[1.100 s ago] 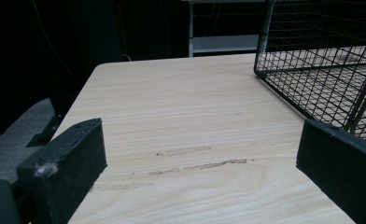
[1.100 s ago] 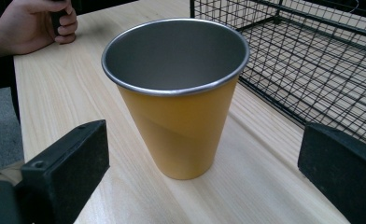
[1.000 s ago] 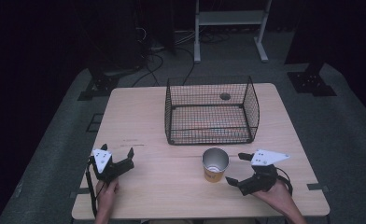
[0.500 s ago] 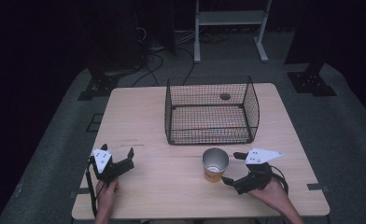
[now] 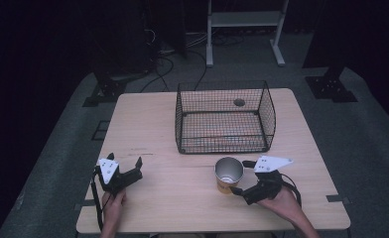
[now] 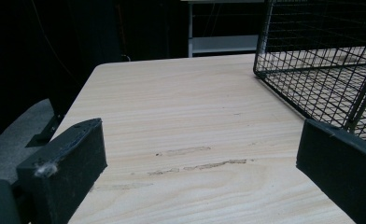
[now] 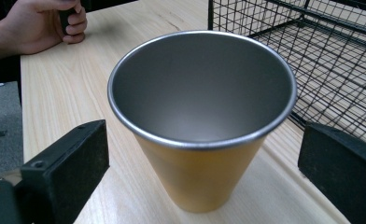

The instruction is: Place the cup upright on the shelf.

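A light wooden table (image 5: pixel 182 124) stands on a grey floor in a dark room. At 12 o'clock on the table sits a black wire basket (image 5: pixel 225 117) with an open top. Just in front of it, at about 5 o'clock, stands a yellow metal cup (image 5: pixel 228 174) with a shiny silver inside. It is upright and has nothing in it.

The right gripper (image 5: pixel 240 177) is at 5 o'clock, held in the person's right hand (image 5: pixel 282 201). Its two black jaws are wide apart, one on each side of the cup. In the right gripper view the cup (image 7: pixel 202 116) sits between the jaws, and there is a gap on both sides. The jaws are not touching it. The basket (image 7: pixel 312 46) is close behind the cup, at 1 o'clock in that view.

The left gripper (image 5: pixel 125 167) is at 7 o'clock on the table, held in the person's left hand (image 5: pixel 113 203). Its jaws are also wide apart and hold nothing. In the left gripper view there is only bare table (image 6: pixel 186 121) between them, with a corner of the basket (image 6: pixel 321 60) at 2 o'clock.
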`<control>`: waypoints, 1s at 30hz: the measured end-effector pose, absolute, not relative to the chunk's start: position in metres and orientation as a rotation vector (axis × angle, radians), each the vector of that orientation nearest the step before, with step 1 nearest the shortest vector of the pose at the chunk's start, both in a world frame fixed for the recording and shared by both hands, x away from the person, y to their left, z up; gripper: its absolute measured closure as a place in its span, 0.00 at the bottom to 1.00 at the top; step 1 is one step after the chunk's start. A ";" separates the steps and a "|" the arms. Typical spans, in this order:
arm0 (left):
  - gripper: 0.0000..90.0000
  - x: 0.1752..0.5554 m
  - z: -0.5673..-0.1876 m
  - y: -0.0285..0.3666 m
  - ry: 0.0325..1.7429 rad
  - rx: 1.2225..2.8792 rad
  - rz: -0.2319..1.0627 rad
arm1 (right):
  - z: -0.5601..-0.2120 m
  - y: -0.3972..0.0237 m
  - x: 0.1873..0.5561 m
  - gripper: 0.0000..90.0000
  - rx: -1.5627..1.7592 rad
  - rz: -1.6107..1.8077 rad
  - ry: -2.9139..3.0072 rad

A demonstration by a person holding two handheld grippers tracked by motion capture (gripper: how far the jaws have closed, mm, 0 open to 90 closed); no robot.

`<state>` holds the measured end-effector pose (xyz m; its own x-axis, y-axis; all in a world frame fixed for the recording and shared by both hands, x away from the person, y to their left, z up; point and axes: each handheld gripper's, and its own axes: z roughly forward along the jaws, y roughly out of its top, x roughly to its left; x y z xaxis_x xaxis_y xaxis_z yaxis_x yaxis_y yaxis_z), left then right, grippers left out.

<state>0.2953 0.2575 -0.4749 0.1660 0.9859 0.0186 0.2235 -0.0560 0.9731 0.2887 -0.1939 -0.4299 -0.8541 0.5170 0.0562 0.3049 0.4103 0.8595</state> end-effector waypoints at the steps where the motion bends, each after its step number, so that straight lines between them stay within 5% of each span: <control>1: 0.01 0.295 -0.475 0.257 1.230 1.477 0.997 | -0.430 -0.193 0.289 0.02 0.723 1.420 2.447; 30: 0.01 0.295 -0.475 0.258 1.230 1.476 0.995 | -0.435 -0.168 0.303 0.07 0.695 1.415 2.473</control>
<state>0.2953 0.2579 -0.4749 0.1667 0.9858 0.0176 0.2233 -0.0551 0.9732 0.3029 -0.1681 -0.4354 -0.8674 0.4950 0.0515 0.2951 0.4283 0.8541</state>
